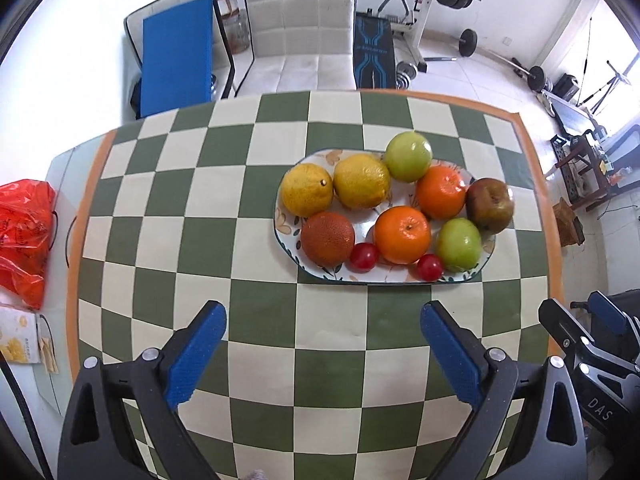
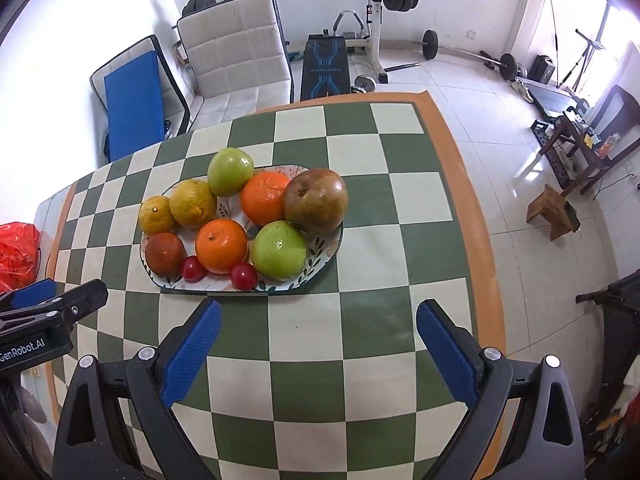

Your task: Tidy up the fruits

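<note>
My left claw (image 1: pixel 322 354) and right claw (image 2: pixel 318 354) both gape wide, holding nothing, above the checkered table (image 1: pixel 192 216). The fruit-filled plate (image 1: pixel 282 236) sits just beyond them, toward the table's far right.

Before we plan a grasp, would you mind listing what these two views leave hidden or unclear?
- Plate middle: in both views the piled fruit covers most of it.
- Brown apple: the right wrist view cannot show whether it rests fully on the plate; its own bulk hides the rim there.
- Small print on the yellow box: left wrist view, too small, and cut by the edge.
- Red bag contents: hidden by the plastic.
</note>
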`<state>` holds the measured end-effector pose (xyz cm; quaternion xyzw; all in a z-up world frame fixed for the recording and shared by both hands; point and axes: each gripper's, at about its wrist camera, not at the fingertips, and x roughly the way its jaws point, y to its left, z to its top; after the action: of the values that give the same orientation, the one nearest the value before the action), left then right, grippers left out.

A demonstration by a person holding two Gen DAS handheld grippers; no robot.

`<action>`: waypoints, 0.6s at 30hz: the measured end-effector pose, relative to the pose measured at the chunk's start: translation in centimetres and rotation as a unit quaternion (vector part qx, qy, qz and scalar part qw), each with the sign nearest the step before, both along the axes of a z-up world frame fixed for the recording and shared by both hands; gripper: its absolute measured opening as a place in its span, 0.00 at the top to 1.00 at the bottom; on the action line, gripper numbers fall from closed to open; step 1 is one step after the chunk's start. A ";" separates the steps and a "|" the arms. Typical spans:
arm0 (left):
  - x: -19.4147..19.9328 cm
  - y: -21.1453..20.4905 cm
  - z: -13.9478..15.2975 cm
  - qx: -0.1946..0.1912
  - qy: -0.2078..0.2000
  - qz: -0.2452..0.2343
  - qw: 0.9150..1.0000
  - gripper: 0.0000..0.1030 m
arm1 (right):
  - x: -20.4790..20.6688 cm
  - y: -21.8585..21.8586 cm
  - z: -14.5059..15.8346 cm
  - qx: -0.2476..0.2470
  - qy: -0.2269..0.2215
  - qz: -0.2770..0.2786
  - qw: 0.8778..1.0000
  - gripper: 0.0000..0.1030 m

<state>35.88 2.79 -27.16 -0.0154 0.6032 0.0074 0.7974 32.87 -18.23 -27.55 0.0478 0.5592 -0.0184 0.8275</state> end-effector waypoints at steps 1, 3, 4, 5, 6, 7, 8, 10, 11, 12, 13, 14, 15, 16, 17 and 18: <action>-0.2 0.0 0.4 0.000 -0.005 0.001 1.000 0.03 | -0.4 -0.1 0.5 -0.001 -0.004 0.000 1.000 0.03; -0.8 -0.1 1.4 0.006 -0.016 0.005 1.000 0.03 | -0.9 -0.2 1.4 -0.002 -0.010 -0.002 1.000 0.03; -1.1 -0.1 1.9 0.008 -0.021 0.003 1.000 0.03 | -1.3 -0.3 1.9 -0.002 -0.012 -0.003 1.000 0.03; -1.4 -0.2 2.4 0.009 -0.026 0.003 1.000 0.03 | -1.7 -0.3 2.4 -0.001 -0.016 -0.003 1.000 0.03; -1.9 -0.2 3.1 0.011 -0.032 0.004 0.999 0.03 | -2.0 -0.4 3.0 -0.002 -0.019 -0.004 1.000 0.03; -2.3 -0.3 3.7 0.009 -0.038 0.004 0.999 0.03 | -2.5 -0.4 3.7 -0.003 -0.024 -0.004 1.000 0.03; -2.6 -0.3 4.1 0.008 -0.042 0.002 0.999 0.03 | -2.8 -0.4 4.1 -0.004 -0.026 -0.003 1.000 0.03; -3.4 -0.4 5.3 0.007 -0.053 0.001 0.999 0.03 | -3.8 -0.4 5.5 -0.002 -0.035 -0.002 0.999 0.03; -3.9 -0.5 6.0 0.006 -0.059 -0.001 0.998 0.03 | -4.2 -0.3 6.1 -0.002 -0.038 0.000 0.999 0.03; -4.3 -0.5 6.6 0.006 -0.063 -0.002 0.998 0.03 | -4.7 -0.2 6.7 -0.001 -0.042 0.001 0.999 0.03; -4.8 -0.6 7.2 0.005 -0.068 -0.003 0.998 0.03 | -5.3 -0.2 7.4 0.000 -0.046 0.002 0.999 0.03; -5.2 -0.6 7.8 0.002 -0.072 -0.005 0.997 0.03 | -5.8 -0.1 8.2 0.001 -0.050 0.003 0.999 0.03; -5.7 -0.6 8.6 0.001 -0.077 -0.006 0.997 0.03 | -6.5 0.0 9.0 0.002 -0.056 0.006 0.998 0.03; -6.1 -0.6 9.1 -0.001 -0.081 -0.007 0.997 0.03 | -6.9 0.0 9.7 0.002 -0.060 0.007 0.998 0.03; -6.7 -0.6 9.8 -0.004 -0.086 -0.009 0.996 0.03 | -7.6 0.1 10.7 0.002 -0.067 0.009 0.998 0.03; -7.1 -0.6 10.5 -0.005 -0.091 -0.010 0.996 0.03 | -8.3 0.2 11.6 0.002 -0.073 0.011 0.997 0.03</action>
<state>28.77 2.14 -16.69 -0.0138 0.5280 -0.0051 0.8491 24.60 -18.04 -15.97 0.0440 0.4977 -0.0046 0.8662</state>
